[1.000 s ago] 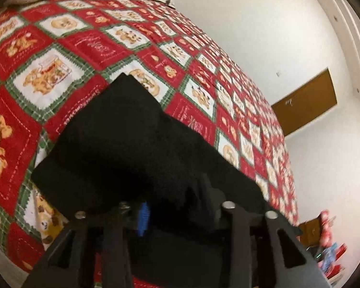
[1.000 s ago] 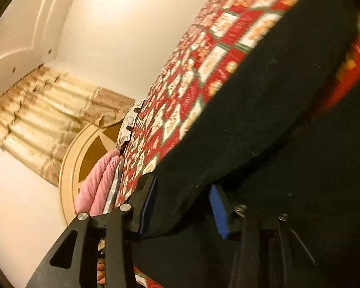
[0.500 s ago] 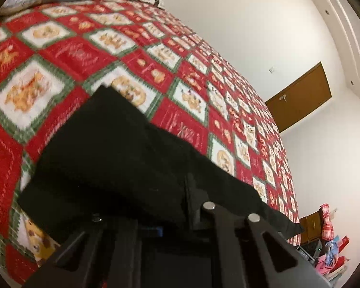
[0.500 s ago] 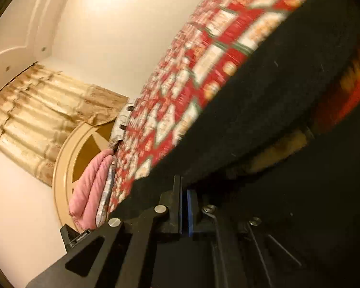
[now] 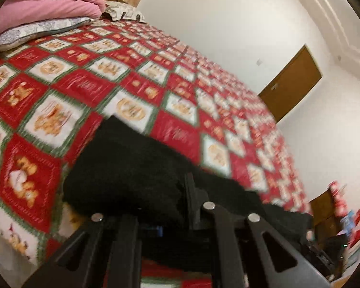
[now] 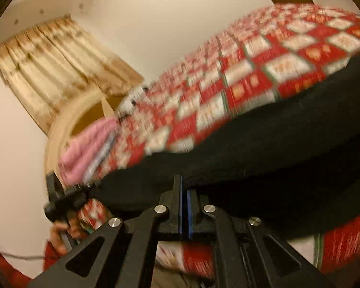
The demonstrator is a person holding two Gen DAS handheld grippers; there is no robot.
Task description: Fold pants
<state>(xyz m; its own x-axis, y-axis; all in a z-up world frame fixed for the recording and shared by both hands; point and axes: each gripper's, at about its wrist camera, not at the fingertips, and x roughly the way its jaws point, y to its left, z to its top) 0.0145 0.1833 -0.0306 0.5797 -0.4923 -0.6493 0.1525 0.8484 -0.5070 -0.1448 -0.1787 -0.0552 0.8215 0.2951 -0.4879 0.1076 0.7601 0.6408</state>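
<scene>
Pink blanket: it is lying folded [image 5: 48,2] at the far left, at the head of the bed, on top of a grey patterned pillow [image 5: 36,30].
Bedspread: the red, white and green checked cover [image 5: 88,88] is spreading across the whole bed; its squares are blurring in both views.
Pants: the black pants [image 5: 132,168] are lying bunched on the bedspread near the bed's near edge, one end draping into my left fingers and the rest running off toward the right.
Left hand-held gripper: I am holding my left hand-held gripper [image 5: 164,225] low at the edge of the bed; black cloth is covering the gap, and its fingers are looking drawn together on a fold of the pants.
Door: a brown door [image 5: 292,81] is standing in the white wall beyond the bed, to the right.
Right hand-held gripper: my right hand-held gripper [image 6: 184,210] is pinching fully closed, its blue pads [image 6: 189,212] pressing together on the lower edge of the pants [image 6: 264,148].
Right view, left side: my other hand [image 6: 60,235] is gripping the other tool's handle; cream curtains [image 6: 50,64] are hanging behind it.
</scene>
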